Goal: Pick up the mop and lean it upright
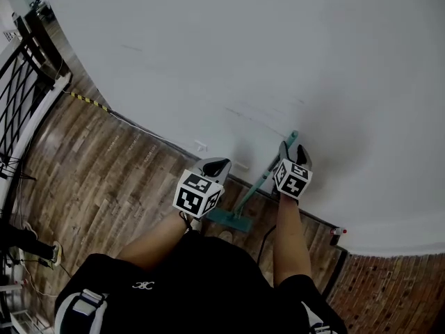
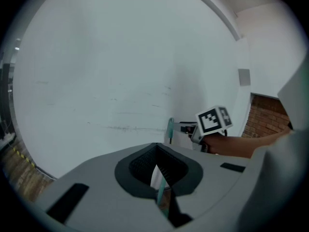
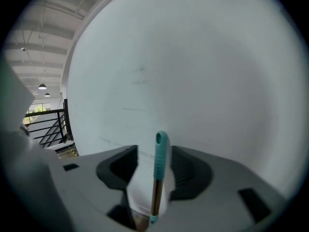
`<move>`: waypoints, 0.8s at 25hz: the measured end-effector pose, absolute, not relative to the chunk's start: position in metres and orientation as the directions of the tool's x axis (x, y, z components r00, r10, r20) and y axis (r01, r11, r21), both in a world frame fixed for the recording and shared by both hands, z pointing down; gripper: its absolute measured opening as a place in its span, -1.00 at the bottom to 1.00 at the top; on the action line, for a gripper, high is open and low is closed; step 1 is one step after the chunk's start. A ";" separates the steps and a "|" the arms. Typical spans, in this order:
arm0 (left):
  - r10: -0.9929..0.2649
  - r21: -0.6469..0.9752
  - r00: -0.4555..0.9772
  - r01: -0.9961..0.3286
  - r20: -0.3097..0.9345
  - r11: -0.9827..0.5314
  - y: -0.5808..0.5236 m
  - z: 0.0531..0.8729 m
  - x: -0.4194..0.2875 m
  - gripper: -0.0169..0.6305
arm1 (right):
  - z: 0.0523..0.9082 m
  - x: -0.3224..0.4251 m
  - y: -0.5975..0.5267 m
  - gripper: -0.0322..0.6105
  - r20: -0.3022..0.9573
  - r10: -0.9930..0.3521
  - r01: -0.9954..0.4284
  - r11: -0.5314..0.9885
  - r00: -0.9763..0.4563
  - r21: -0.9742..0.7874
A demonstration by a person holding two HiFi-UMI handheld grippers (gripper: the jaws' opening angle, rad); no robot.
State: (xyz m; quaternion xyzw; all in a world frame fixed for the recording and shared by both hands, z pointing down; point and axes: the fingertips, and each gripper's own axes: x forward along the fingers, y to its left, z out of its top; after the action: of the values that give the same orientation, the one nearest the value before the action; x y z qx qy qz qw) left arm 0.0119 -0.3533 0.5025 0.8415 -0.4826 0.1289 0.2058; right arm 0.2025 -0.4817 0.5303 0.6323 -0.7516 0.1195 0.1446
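The mop stands leaning against the white wall, its teal head on the wood floor and its shaft slanting up to the teal grip. My right gripper is at the top of the handle. In the right gripper view its jaws are open, and the teal grip stands between the pads without being pressed. My left gripper hangs left of the shaft and holds nothing. Its jaws are a narrow slit apart, and the thin shaft shows farther off through that slit.
A black stair railing runs along the far left. A yellow-black strip lies at the wall's foot. A brick wall and a small red-tipped object are at the right. A cable lies on the floor.
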 end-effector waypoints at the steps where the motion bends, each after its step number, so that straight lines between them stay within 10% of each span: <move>1: -0.760 0.200 0.499 -0.865 0.417 -0.459 -0.355 0.502 0.014 -0.97 | 0.516 0.202 -0.470 -0.58 0.337 -0.929 -0.986 0.166 -0.155 0.005; 2: -0.758 0.181 0.502 -0.863 0.417 -0.472 -0.357 0.501 0.018 -0.97 | 0.503 0.200 -0.457 -0.86 0.309 -0.937 -0.986 0.169 -0.161 0.001; 9: -0.709 0.206 0.581 -0.811 0.399 -0.548 -0.367 0.499 0.055 -0.97 | 0.431 0.207 -0.376 -0.86 0.161 -0.965 -0.979 0.203 -0.206 -0.032; 20: -0.649 0.232 0.661 -0.746 0.377 -0.625 -0.372 0.495 0.096 -0.97 | 0.470 0.229 -0.336 -0.86 0.291 -0.944 -0.987 0.135 -0.154 -0.084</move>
State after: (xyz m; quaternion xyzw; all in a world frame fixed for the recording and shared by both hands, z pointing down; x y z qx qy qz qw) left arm 0.0963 -0.3716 0.4952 0.8920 -0.3908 0.1298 0.1866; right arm 0.2285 -0.3358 0.4704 0.6449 -0.7487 0.1285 0.0840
